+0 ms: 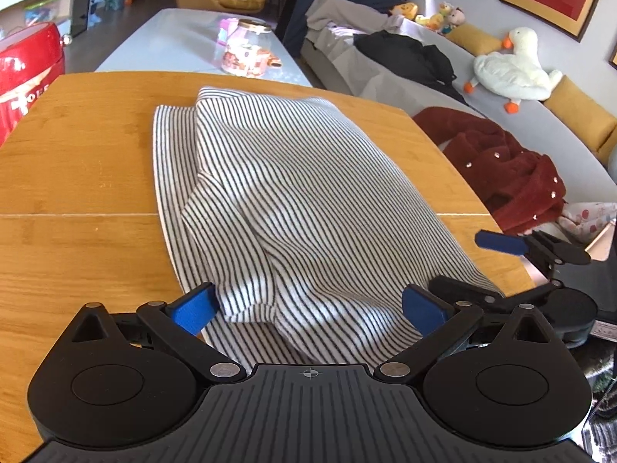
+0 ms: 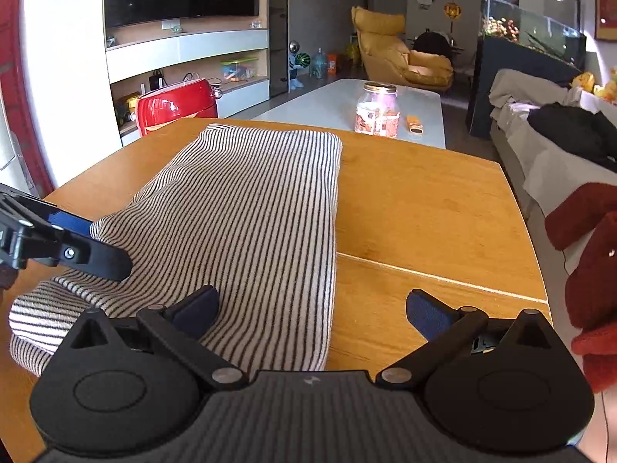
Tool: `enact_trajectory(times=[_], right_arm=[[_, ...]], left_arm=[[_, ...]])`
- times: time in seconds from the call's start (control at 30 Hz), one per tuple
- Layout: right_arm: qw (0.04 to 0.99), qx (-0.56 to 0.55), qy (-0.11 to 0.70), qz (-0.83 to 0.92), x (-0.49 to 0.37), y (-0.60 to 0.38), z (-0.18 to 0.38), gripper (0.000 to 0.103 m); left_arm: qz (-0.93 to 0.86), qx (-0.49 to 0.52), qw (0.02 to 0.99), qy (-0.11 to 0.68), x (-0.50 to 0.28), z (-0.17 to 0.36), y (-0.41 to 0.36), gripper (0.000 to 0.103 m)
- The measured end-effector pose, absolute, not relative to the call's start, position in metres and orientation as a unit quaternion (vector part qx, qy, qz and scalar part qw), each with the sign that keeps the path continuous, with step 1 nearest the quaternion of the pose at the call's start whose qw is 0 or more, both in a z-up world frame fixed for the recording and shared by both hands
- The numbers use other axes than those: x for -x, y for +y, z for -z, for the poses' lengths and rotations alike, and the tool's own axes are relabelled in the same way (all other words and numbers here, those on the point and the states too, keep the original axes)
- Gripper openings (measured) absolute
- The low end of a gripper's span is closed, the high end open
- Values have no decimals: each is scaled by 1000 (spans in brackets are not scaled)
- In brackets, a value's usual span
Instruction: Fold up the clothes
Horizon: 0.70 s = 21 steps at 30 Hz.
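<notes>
Both grippers sit at the near end of the striped garment (image 1: 293, 193), jaws spread wide and gripping nothing as far as I can see. Left gripper (image 1: 308, 308) has the near hem bunched between its open fingers, cloth brushing the left pad. Right gripper (image 2: 312, 310) straddles the garment's right edge, so one finger is over fabric and the other over bare wooden table (image 2: 424, 212).

Garment is already doubled into a long strip, an under layer peeking out on its left side. Its long axis runs straight away from both tools toward the far table edge. The near end is lumpy and the far end lies flat. So either gripper could pinch a near corner, and any further fold would go along that axis, away from the tools.
</notes>
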State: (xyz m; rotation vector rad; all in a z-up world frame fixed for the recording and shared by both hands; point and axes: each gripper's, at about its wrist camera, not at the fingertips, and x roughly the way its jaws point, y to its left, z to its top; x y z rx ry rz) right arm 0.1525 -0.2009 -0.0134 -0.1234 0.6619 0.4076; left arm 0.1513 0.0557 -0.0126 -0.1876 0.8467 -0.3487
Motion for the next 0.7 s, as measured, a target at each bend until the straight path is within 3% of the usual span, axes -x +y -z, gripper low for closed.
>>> enact_trajectory(times=[0.43,0.7], right_arm=[[924,34,331,-191,-104,-191,15,103],[922,38,328,-200,-100,-206,0,103]], left_arm=[[156,34,907,391,-174,14,50,103],[152,48,908,388,-137,0,74,103]])
